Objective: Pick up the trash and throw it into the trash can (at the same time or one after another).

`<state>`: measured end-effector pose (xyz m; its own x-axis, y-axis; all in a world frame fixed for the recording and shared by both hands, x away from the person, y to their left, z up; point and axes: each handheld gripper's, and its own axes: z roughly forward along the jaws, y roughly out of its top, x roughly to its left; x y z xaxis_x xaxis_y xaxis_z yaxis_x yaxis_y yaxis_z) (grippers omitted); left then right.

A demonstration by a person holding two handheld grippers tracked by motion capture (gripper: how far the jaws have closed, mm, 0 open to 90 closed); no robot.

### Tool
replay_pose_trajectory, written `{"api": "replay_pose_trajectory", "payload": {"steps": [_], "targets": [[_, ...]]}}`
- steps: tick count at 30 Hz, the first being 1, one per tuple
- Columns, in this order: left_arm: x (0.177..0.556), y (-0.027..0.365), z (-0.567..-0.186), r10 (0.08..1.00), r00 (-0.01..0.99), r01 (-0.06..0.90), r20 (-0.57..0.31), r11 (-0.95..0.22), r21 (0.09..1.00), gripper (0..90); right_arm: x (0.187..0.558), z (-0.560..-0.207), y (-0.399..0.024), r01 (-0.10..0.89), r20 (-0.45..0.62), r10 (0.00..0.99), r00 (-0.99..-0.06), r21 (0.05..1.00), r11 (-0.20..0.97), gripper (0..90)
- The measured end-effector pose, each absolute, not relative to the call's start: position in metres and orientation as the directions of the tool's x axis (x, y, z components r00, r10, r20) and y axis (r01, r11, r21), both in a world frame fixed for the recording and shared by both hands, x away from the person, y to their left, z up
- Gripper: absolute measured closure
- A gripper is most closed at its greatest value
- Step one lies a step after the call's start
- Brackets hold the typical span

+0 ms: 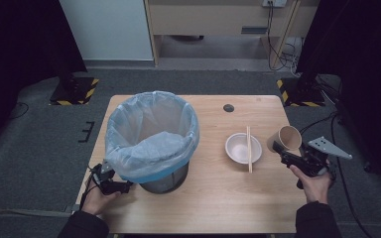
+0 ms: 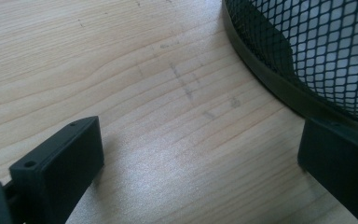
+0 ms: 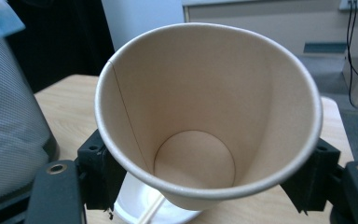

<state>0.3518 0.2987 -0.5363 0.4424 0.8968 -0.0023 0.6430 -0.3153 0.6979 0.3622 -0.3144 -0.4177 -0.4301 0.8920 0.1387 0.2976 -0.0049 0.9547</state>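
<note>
The right gripper (image 3: 200, 186) pinched a paper cup (image 3: 205, 116) by its sides, one black jaw on each side of the cup, a little below the rim. The cup was tipped so its open mouth faced the camera on that gripper, and it looked empty inside. In the high view the cup (image 1: 285, 139) was held off the table (image 1: 213, 198) near the right edge. It looked light and thin, so it would likely bend or crush if it was squeezed hard. A soft hold on the two sides, where the jaws already sat, seemed the best place. Just left of the cup lay a white bowl (image 1: 239, 148) with a chopstick (image 1: 249, 148) across it. Farther left stood a mesh bin (image 1: 151, 144) with a blue bag (image 1: 149, 129) in it, near the left edge. The bag was soft and floppy. The left gripper (image 2: 200, 163) rested low at the front left corner, right by the bottom of the bin (image 2: 307, 56). Its jaws were spread wide with only bare table between them, and it held nothing.
</note>
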Motion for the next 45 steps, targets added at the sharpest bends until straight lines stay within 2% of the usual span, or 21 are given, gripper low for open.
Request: {"api": "replay_pose_trajectory", "payload": {"steps": [33,45], "targets": [[0.352,0.299,-0.536,0.896,0.445,0.642,-0.002,-0.317,0.698,0.0,0.338,-0.335,-0.284,0.048,0.105,0.816,-0.568,0.994,-0.095,26.8],[0.352,0.299,-0.536,0.895,0.445,0.642,-0.002,-0.317,0.698,0.0,0.335,-0.315,-0.265,0.012,0.084,0.778,-0.622,0.995,-0.098,26.9]]}}
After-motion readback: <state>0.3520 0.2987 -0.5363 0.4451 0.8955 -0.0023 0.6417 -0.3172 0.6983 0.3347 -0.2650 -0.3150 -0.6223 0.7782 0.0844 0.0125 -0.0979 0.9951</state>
